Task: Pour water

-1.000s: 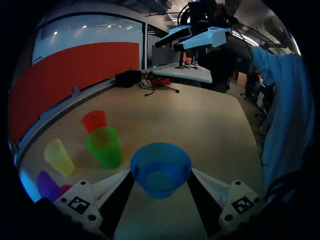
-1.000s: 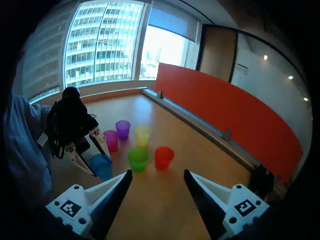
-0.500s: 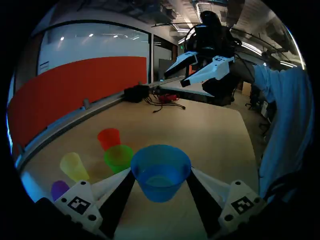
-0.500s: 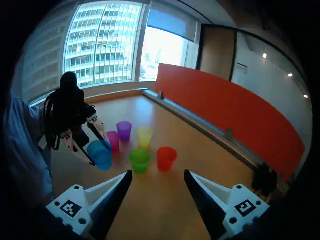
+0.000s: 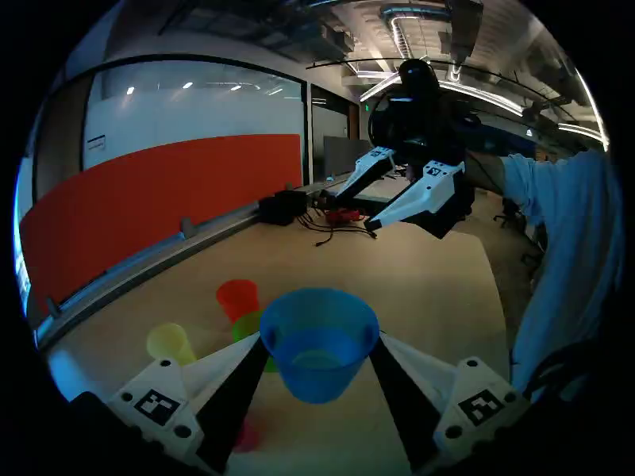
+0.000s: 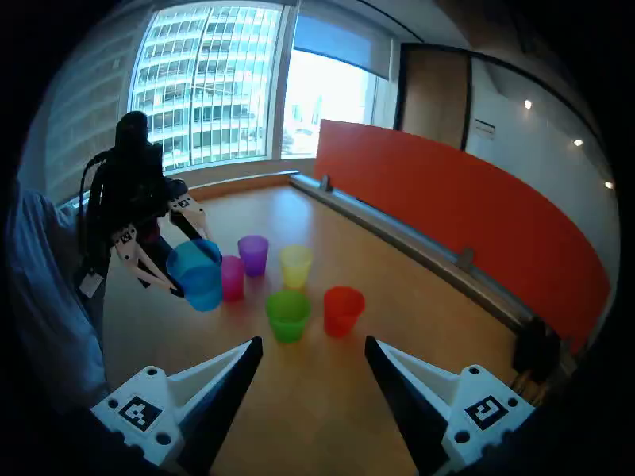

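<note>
While our left gripper (image 5: 317, 343) pinches the upright blue cup (image 5: 319, 373) of water at lower centre, our right gripper (image 6: 312, 343) is spread, empty; we judge pouring not yet begun.

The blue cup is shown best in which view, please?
The left gripper view: the blue cup is close and central in the left gripper, open top visible. The right gripper view shows it small, far left.

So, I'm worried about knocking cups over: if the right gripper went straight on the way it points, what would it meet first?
Probably the wooden table, in the gap between the green cup and the red cup; the right gripper aims between them, though depth is unclear.
</note>
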### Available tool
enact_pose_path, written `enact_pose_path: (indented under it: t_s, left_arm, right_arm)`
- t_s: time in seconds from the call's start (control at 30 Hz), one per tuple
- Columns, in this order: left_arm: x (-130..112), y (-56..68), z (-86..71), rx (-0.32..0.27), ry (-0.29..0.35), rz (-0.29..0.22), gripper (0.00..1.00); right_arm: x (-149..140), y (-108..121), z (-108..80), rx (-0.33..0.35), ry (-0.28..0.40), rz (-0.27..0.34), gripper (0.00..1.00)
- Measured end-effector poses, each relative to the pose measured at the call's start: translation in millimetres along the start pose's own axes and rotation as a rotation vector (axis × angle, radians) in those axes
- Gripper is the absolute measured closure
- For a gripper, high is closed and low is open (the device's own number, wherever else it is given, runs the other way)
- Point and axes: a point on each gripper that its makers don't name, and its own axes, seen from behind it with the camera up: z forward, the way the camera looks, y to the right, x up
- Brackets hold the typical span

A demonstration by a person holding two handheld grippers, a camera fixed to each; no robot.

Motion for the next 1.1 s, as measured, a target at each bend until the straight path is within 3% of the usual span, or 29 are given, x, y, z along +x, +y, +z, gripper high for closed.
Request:
enact_pose_path:
  t_s: [0.77,1.1]
  left_arm:
    - [62,-36.1,-45.8,0.096,0.152,0.019,0.14]
    - [81,-42.4,-56.4,0.117,0.194,0.012,0.14]
  right_arm:
    - [-16,-18,33.3,0.024,0.001,-0.007,0.00]
    - [-24,-27,50.7,0.043,-0.007,-0.010,0.00]
